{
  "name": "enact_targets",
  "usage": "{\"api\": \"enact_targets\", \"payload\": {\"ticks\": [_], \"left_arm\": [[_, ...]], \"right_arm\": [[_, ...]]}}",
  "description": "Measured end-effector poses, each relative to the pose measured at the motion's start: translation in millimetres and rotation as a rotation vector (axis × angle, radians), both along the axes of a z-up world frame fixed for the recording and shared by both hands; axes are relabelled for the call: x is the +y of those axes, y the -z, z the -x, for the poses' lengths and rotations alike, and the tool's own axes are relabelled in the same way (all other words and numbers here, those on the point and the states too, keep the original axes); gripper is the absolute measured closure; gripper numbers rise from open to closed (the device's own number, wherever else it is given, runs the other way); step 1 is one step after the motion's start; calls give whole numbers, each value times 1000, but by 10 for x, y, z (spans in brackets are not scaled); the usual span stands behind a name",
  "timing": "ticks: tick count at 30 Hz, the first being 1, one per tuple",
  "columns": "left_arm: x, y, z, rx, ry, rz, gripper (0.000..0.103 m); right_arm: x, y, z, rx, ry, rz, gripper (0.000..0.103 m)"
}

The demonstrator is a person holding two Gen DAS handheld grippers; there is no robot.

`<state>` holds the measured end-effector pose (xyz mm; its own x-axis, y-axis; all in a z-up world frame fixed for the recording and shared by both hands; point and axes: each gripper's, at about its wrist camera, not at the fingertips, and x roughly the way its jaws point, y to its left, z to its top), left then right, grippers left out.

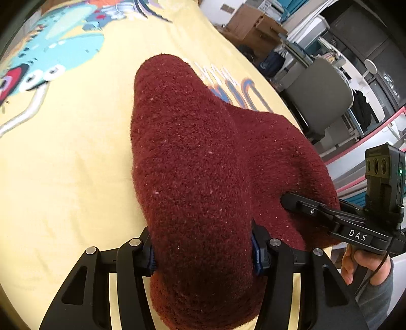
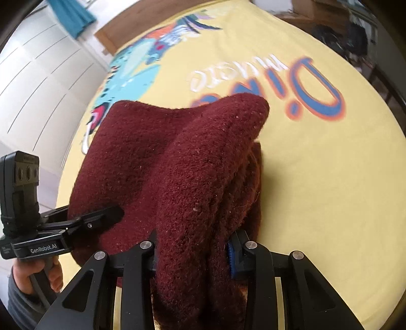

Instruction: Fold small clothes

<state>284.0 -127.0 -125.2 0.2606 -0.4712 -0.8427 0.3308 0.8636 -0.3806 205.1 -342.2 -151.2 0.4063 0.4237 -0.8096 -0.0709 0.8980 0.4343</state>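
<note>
A dark red knitted garment (image 1: 190,152) is bunched up and lifted off a yellow printed sheet (image 1: 63,165). In the left wrist view my left gripper (image 1: 203,253) is shut on a thick fold of it, with blue pads pressing both sides. My right gripper (image 1: 291,200) bites into the garment's right edge. In the right wrist view the right gripper (image 2: 192,256) clamps a doubled fold of the red garment (image 2: 177,165). The left gripper (image 2: 114,213) grips its left edge. The far end of the garment still rests on the sheet (image 2: 317,177).
The yellow sheet bears a dinosaur print and large lettering (image 2: 312,86). A grey chair (image 1: 317,101) and cardboard boxes (image 1: 251,22) stand beyond the sheet's right edge. White cabinet doors (image 2: 38,76) lie to its left. A person's hands (image 1: 355,261) (image 2: 22,274) hold the gripper handles.
</note>
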Motion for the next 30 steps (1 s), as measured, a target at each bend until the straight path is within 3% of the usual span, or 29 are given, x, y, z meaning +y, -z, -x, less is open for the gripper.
{"api": "enact_targets", "payload": {"ticks": [4, 8, 16, 20, 25, 28, 30], "left_arm": [[371, -103, 150, -37, -39, 7, 54], [648, -19, 281, -46, -76, 1, 54], [1152, 553, 372, 75, -140, -22, 52], [1239, 688, 422, 82, -166, -21, 46], [1261, 624, 382, 110, -193, -40, 42], [1269, 501, 376, 100, -205, -95, 39], [1248, 423, 394, 89, -211, -130, 36]], "right_arm": [[379, -78, -15, -20, -47, -19, 69], [747, -20, -55, -19, -87, -6, 69], [1161, 600, -50, 86, -109, 66, 67], [1135, 696, -136, 98, -106, 79, 60], [1113, 643, -145, 107, -112, 92, 50], [1103, 603, -145, 110, -105, 114, 46], [1071, 539, -97, 97, -101, 150, 37]]}}
